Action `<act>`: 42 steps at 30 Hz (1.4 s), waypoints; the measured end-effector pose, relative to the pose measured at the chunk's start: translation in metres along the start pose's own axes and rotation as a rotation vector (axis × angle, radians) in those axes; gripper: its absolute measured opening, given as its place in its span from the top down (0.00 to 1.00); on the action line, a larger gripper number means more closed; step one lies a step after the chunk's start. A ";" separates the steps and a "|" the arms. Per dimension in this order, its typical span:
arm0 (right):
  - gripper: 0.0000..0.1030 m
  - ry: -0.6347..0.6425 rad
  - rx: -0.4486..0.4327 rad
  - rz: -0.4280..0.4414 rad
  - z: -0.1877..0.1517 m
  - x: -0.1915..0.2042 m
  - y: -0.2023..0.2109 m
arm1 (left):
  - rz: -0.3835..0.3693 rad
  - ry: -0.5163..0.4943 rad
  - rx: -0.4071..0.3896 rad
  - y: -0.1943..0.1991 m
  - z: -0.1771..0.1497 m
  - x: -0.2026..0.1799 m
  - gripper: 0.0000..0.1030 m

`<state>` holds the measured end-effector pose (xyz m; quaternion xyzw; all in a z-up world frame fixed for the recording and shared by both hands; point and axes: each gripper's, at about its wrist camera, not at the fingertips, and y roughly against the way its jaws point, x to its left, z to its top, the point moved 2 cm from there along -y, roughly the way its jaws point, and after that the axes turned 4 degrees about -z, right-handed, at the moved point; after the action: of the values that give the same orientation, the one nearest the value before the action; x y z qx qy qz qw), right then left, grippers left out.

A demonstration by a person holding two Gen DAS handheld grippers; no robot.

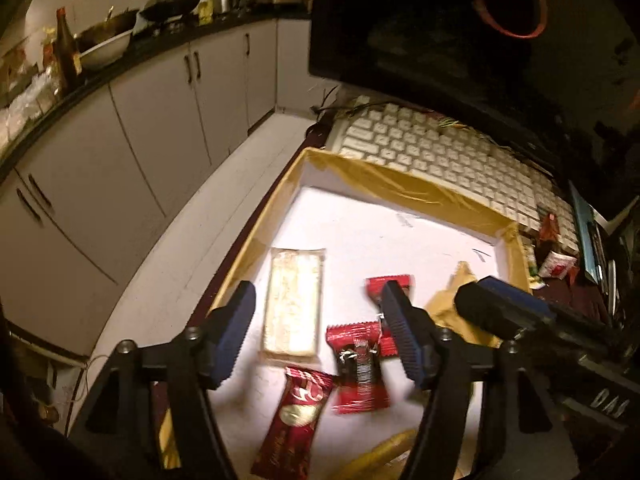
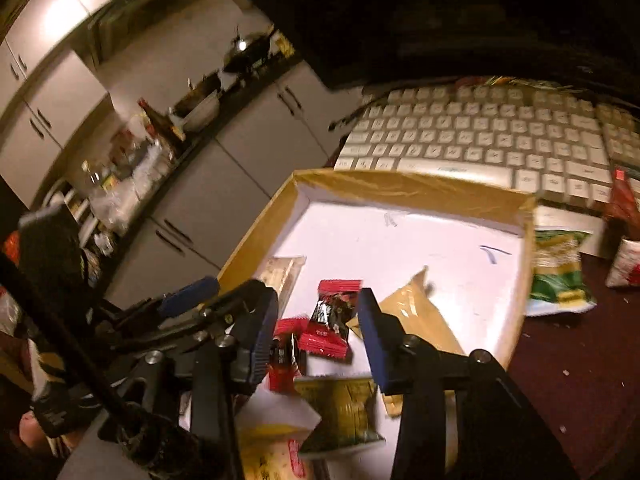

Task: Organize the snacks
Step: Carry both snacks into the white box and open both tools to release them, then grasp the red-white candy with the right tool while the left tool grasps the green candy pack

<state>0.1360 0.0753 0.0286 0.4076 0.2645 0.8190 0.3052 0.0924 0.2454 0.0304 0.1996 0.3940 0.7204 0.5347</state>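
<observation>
A shallow cardboard box (image 1: 404, 184) with a white floor holds snacks: a pale clear-wrapped bar (image 1: 292, 300), red-and-black candy packets (image 1: 360, 368), and a long red packet (image 1: 292, 420). My left gripper (image 1: 320, 336) is open and empty above them. In the right wrist view the same box (image 2: 400, 188) shows a red candy packet (image 2: 332, 320) and a dark green-yellow packet (image 2: 344, 416). My right gripper (image 2: 316, 340) is open and empty above the box; it also shows in the left wrist view (image 1: 500, 304).
A white keyboard (image 2: 480, 136) lies behind the box under a dark monitor (image 1: 440, 40). A green snack bag (image 2: 560, 276) and a white-red packet (image 2: 628, 264) lie right of the box. Kitchen cabinets (image 1: 160, 120) and a cluttered counter stand on the left.
</observation>
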 end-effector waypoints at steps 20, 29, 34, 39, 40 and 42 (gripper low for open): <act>0.48 -0.384 -0.214 -0.067 -0.059 -0.158 0.114 | -0.158 -0.284 -0.032 0.024 -0.018 -0.155 0.33; 0.47 -0.573 -0.160 -0.040 -0.026 -0.197 0.090 | -0.153 -0.243 -0.030 0.024 -0.026 -0.156 0.33; 0.48 -0.681 -0.133 -0.070 -0.010 -0.209 0.067 | -0.163 -0.231 -0.033 0.030 -0.034 -0.145 0.33; 0.55 -0.747 -0.151 -0.117 -0.009 -0.211 0.061 | -0.176 -0.214 -0.040 0.034 -0.037 -0.134 0.33; 0.57 -0.754 -0.154 -0.128 -0.009 -0.211 0.062 | -0.178 -0.205 -0.041 0.034 -0.037 -0.131 0.33; 0.57 -0.770 -0.157 -0.142 -0.009 -0.207 0.060 | -0.189 -0.193 -0.038 0.034 -0.037 -0.127 0.33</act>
<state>0.2117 -0.1150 -0.0400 0.6410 0.0947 0.6008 0.4682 0.0894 0.1102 0.0512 0.2198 0.3439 0.6517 0.6393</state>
